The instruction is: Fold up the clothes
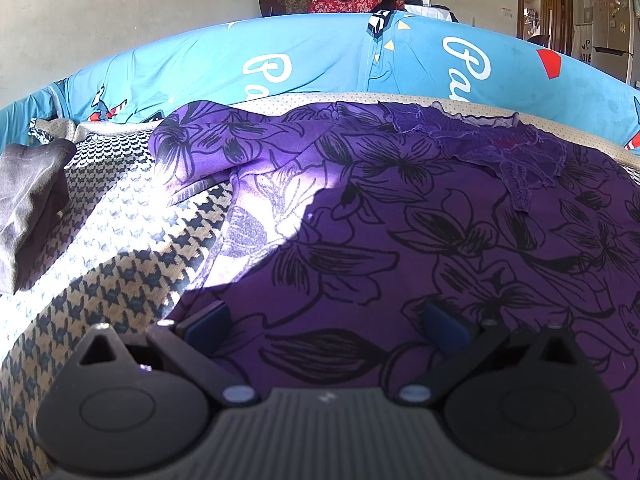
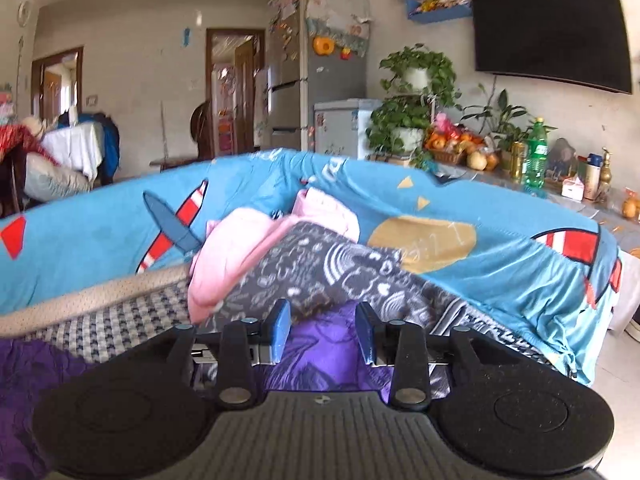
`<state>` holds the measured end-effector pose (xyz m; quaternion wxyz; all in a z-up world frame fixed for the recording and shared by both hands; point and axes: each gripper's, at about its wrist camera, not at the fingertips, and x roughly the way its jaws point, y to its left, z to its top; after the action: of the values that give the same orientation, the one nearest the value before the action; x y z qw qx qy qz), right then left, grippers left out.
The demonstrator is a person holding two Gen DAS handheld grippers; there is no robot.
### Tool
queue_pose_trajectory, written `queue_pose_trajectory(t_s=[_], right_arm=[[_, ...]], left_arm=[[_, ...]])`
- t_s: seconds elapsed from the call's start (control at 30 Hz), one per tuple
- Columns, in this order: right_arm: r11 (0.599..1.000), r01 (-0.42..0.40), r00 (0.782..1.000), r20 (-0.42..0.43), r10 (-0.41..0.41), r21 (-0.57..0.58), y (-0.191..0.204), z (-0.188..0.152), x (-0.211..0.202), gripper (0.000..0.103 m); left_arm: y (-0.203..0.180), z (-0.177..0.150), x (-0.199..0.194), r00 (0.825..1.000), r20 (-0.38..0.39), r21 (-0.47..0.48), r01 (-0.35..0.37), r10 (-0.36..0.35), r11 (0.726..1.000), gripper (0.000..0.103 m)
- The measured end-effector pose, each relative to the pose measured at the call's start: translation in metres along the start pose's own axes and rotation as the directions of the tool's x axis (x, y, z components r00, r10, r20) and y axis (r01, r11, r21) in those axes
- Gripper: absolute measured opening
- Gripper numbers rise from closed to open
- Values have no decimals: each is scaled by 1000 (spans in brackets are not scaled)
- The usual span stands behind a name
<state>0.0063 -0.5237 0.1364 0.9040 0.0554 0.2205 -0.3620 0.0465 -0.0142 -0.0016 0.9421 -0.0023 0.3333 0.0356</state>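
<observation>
The purple dress [image 1: 420, 216], printed with black flowers, lies spread over a houndstooth cover [image 1: 120, 240] on a sofa, its lace neckline [image 1: 512, 156] toward the blue backrest [image 1: 320, 56]. Sunlight falls across the dress's left part and the cover beside it; the rest lies in shadow.

The left gripper [image 1: 326, 326] hangs low over the dress, its blue-padded fingers [image 1: 208, 324] wide apart with only flat cloth between them, holding nothing. A dark grey garment [image 1: 28, 204] lies on the cover at the far left, apart from the dress.

The right gripper [image 2: 323, 330] sits at another part of the dress, where purple cloth [image 2: 316, 356] bunches up between its fingers [image 2: 280, 326]. The fingers stand apart, with a gap on either side of the cloth, so they do not clamp it. Just ahead lies a pile: a pink garment [image 2: 236, 256] and a dark patterned one [image 2: 320, 268], leaning against the backrest. Behind the sofa stand a fridge [image 2: 320, 64], plants [image 2: 412, 100] and a television [image 2: 552, 36].
</observation>
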Motion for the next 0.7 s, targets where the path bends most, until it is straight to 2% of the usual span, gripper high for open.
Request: queue_pose_trajectory(t_s=[0.1,0.23,0.37,0.5,0.7], right_arm=[[993,30,999,-30,-34,-111,28,-16,7,43],[948,-49,998,16,57,-313,71,-30,-3,43],[899,-64,991,79,109,-432,96,-35,-16,46],[906,45,987,160,25,-420,88,-26,-9,56],[959,127,991,68,-113,-253,38,-11,28,58]], left_arm=[[0,0,0,1000,0,1,-1,1,1000,103],[0,0,0,1000,0,1,-1,1,1000,103],[0,0,-1,1000,-1,2,-2,2,1000,103],[0,0,-1,1000,-1,2,-2,2,1000,103],[-1,0,-1,1000,0,4,-3,3,1000,103]])
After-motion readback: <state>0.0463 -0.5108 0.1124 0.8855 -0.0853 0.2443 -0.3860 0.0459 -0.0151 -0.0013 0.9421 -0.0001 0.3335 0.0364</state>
